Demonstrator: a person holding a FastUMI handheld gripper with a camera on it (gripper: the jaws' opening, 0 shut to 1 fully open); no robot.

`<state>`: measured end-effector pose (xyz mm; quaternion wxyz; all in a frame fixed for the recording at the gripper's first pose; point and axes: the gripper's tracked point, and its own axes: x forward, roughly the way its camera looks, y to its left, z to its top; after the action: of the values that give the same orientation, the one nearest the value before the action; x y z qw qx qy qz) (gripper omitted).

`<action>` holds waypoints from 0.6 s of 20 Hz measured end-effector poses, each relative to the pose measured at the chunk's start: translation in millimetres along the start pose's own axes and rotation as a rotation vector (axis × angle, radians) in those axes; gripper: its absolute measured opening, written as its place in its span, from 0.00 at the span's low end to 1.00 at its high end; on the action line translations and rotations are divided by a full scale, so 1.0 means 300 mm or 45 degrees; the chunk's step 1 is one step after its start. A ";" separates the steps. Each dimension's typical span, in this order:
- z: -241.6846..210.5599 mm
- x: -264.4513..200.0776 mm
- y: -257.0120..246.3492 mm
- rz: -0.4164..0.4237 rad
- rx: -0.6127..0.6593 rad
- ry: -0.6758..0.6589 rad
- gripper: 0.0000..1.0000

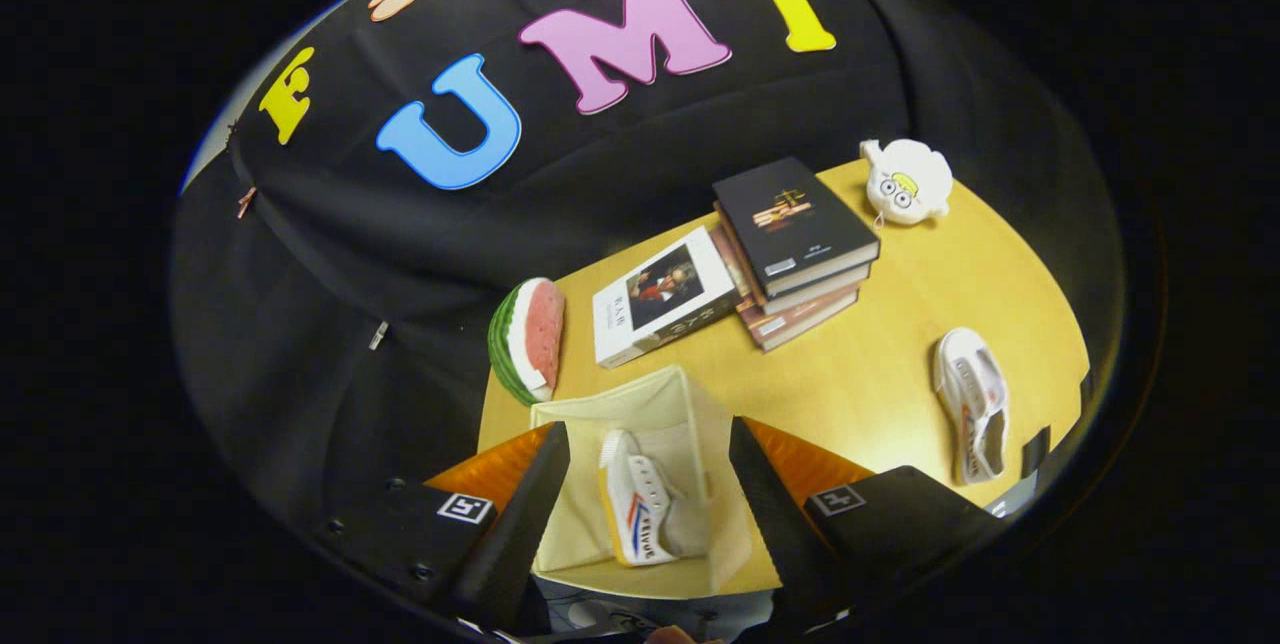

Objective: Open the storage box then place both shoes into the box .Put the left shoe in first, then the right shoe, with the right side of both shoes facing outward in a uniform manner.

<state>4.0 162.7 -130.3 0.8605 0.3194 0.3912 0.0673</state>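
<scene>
My jaws [640, 514] hung spread wide above the storage box [690, 404], gripping nothing — the open box sat right between the two fingers, near the bench [880, 374] edge closest to me. One shoe [640, 509] lay inside it on its side, its striped flank turned up toward me. The second shoe [972, 404] waited out on the bench, well apart from the box, off to my right and close to the far edge.

By my reckoning the first half was done and the reach for the other shoe was next. That was where trouble could come — that shoe lay near the bench edge, so a clumsy approach could nudge it over the side. A pinch on its soft upper could let it twist in my grip, and then it would land facing the wrong way, not matching its partner. The box looked like soft fabric; if I brushed a wall coming back, it could fold in or slide.

Beyond the box sat a watermelon slice [528, 339], a white book [665, 309] leaning on a stack of books [795, 249], and a plush toy [907, 182] — all clear of my path, I judged.
</scene>
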 end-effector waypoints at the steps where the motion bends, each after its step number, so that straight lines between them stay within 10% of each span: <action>1: 0.027 -0.023 -0.073 -0.023 -0.019 -0.013 0.99; 12: -0.033 -0.163 -0.916 -0.350 -0.194 0.065 0.99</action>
<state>-73.4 -66.5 -269.8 0.8731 0.1947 0.4468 -0.0136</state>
